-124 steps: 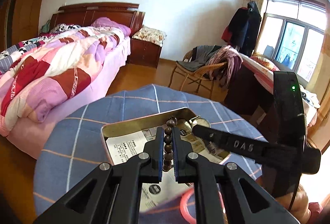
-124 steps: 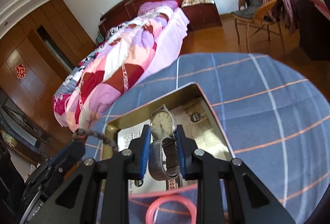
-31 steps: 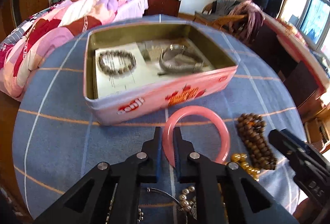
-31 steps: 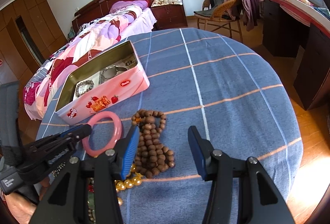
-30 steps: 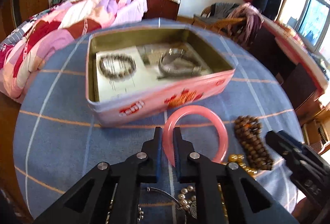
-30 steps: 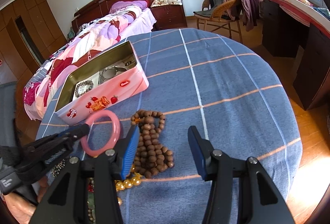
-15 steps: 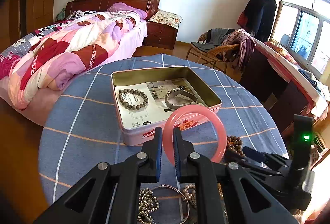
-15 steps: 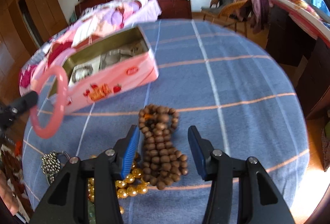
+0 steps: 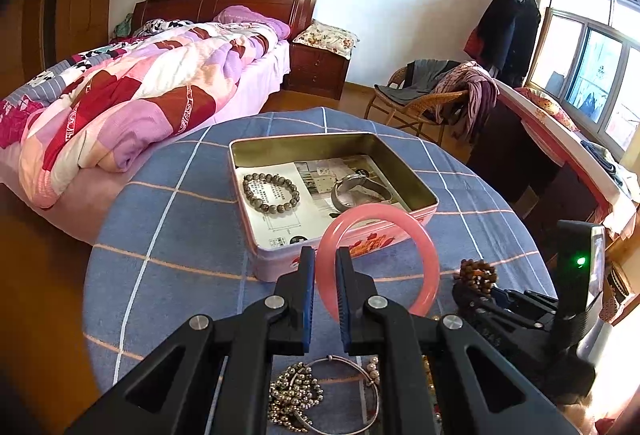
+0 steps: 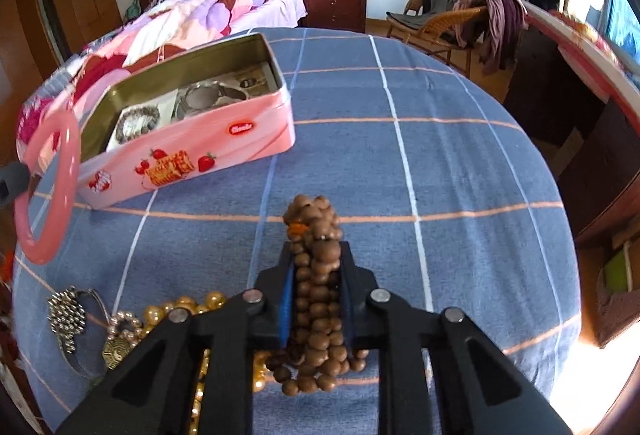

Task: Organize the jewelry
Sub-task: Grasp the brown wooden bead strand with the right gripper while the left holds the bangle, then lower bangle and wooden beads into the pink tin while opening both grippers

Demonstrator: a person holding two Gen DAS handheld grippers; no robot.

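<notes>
My left gripper (image 9: 322, 263) is shut on a pink bangle (image 9: 424, 255), held upright in the air just in front of the open pink tin (image 9: 332, 139). A grey bead bracelet (image 9: 272, 211) and a metal watch (image 9: 356, 191) lie inside the tin on printed paper. In the right wrist view the bangle (image 10: 40, 255) hangs at the left, beside the tin (image 10: 224, 143). My right gripper (image 10: 316, 259) is closing its jaws on a bunched string of brown wooden beads (image 10: 316, 299) on the blue checked cloth; the pads press the beads from both sides.
Gold pearl beads (image 10: 192, 305) and a silver ball chain on a wire ring (image 10: 66, 311) lie on the cloth at the near left. The round table's edge drops off to the right. A bed stands behind the table, and a wicker chair at the back right.
The right gripper's jaws have come together around the brown beads. The left gripper has lifted the pink bangle off the cloth and now holds it higher, before the tin.
</notes>
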